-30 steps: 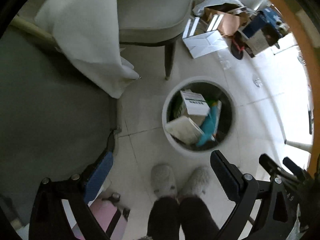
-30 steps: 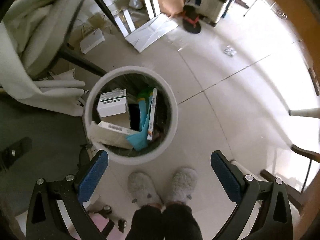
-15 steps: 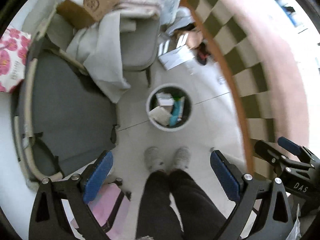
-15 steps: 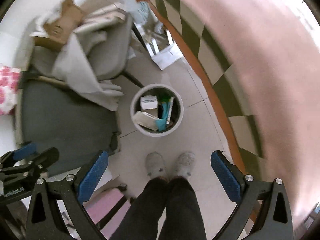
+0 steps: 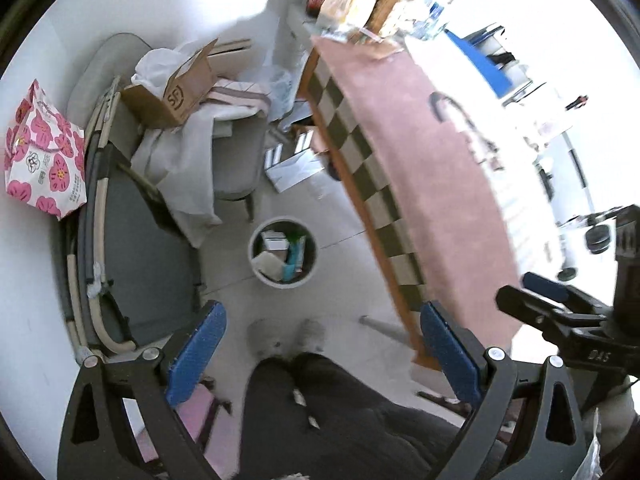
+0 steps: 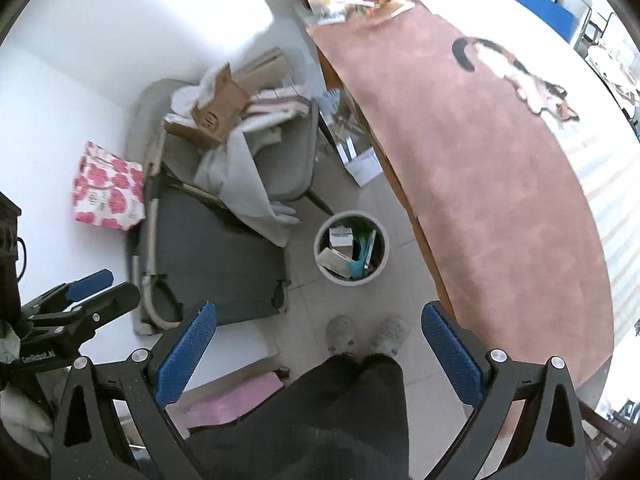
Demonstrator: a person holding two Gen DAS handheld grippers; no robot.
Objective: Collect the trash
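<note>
A round white trash bin [image 5: 312, 270] stands on the tiled floor far below, holding white boxes [image 5: 267, 263] and a teal packet. It also shows in the right wrist view [image 6: 382, 264]. My left gripper [image 5: 322, 354] is open and empty, high above the floor. My right gripper [image 6: 318, 354] is open and empty too, at about the same height. Each gripper shows at the edge of the other's view: the right one [image 5: 560, 312] and the left one [image 6: 80, 300].
A table with a pink cloth [image 6: 500, 184] lies to the right of the bin. A grey chair [image 5: 236, 160] piled with cloth and a cardboard box [image 5: 176, 92] stands behind it. A grey cot [image 6: 208, 256] and a flowered bag [image 6: 108, 188] are on the left. The person's legs and slippers [image 6: 366, 336] are below.
Both grippers have risen high above the bin. The bin has shrunk in both views and the tabletop has come into view on the right. Both stay open.
</note>
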